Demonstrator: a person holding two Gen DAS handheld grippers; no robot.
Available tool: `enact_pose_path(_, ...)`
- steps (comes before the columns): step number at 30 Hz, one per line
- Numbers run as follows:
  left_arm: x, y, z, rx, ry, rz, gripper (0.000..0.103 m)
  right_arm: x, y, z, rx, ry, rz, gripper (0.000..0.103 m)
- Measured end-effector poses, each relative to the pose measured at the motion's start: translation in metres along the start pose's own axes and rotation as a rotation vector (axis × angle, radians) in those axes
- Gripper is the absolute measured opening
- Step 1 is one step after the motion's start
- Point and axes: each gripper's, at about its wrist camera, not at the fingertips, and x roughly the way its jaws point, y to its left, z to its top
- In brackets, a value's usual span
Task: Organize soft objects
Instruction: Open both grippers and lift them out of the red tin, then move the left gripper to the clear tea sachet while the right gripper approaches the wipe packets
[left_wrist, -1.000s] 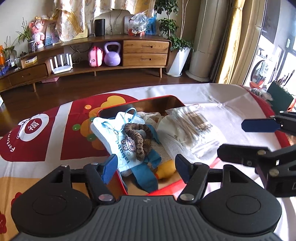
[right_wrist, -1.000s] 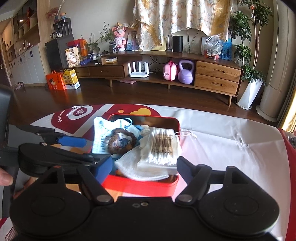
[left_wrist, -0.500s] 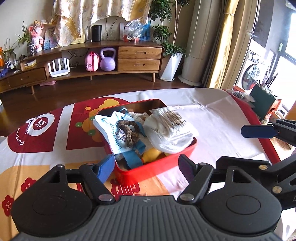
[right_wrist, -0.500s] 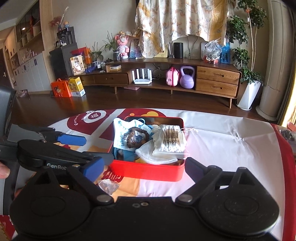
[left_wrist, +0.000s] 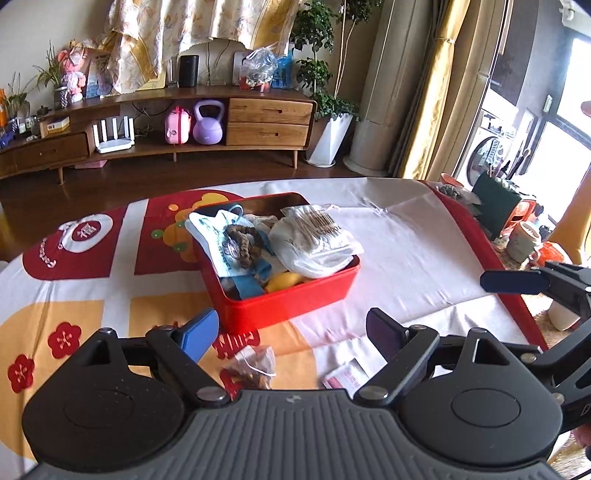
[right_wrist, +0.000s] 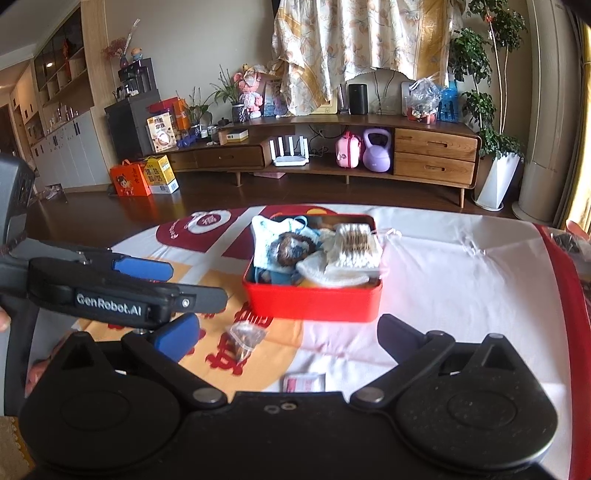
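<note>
Both the left gripper (left_wrist: 288, 334) and right gripper (right_wrist: 288, 334) have just been opening and are held spread, empty, short of the red tin (left_wrist: 295, 306) packed with soft objects. Next, the small loose packet (left_wrist: 255, 365) on the tablecloth (left_wrist: 406, 240) would probably be collected.

In the upper middle of your frame you see a purple kettlebell (left_wrist: 209, 123) beside a pink case (left_wrist: 177, 125) on the wooden sideboard (left_wrist: 266, 118). A white router (left_wrist: 113, 134) sits left of them, and a potted plant (left_wrist: 332, 107) stands at the sideboard's right end.
</note>
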Motion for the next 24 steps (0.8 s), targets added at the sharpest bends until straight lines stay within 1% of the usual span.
enact_pose_path(2, -0.003, 0.001, -0.005, -0.015, 0.005, -0.022, 0.088, -0.003, 0.003, -0.006, -0.005, 0.008, -0.002, 0.103)
enact_pose_path(5, -0.009, 0.002, -0.012, -0.034, 0.002, -0.031, 0.09, -0.005, 0.008, -0.017, -0.011, 0.027, -0.017, 0.103)
enact_pose_path(6, -0.01, 0.003, -0.015, -0.039, 0.003, -0.032, 0.094, -0.007, 0.008, -0.02, -0.011, 0.031, -0.02, 0.103)
enact_pose_path(7, -0.011, 0.003, -0.017, -0.043, 0.001, -0.033, 0.101, -0.007, 0.009, -0.024, -0.012, 0.036, -0.019, 0.103)
enact_pose_path(8, -0.012, 0.004, -0.019, -0.048, -0.003, -0.032, 0.102, -0.007, 0.01, -0.028, -0.013, 0.04, -0.02, 0.103)
enact_pose_path(10, -0.015, 0.004, -0.025, -0.051, -0.009, -0.037, 0.103, -0.006, 0.012, -0.035, -0.011, 0.047, -0.029, 0.103)
enact_pose_path(15, -0.013, 0.005, -0.039, -0.057, -0.003, -0.02, 0.103, -0.003, 0.012, -0.054, 0.014, 0.073, -0.024, 0.103)
enact_pose_path(18, -0.009, 0.007, -0.047, -0.079, -0.005, -0.028, 0.103, 0.001, 0.014, -0.067, 0.015, 0.09, -0.03, 0.103)
enact_pose_path(22, -0.002, 0.011, -0.056, -0.118, 0.004, -0.003, 0.103, 0.009, 0.015, -0.083, 0.022, 0.115, -0.033, 0.103)
enact_pose_path(24, 0.005, 0.011, -0.06, -0.106, 0.022, 0.016, 0.103, 0.014, 0.015, -0.089, 0.026, 0.124, -0.038, 0.102)
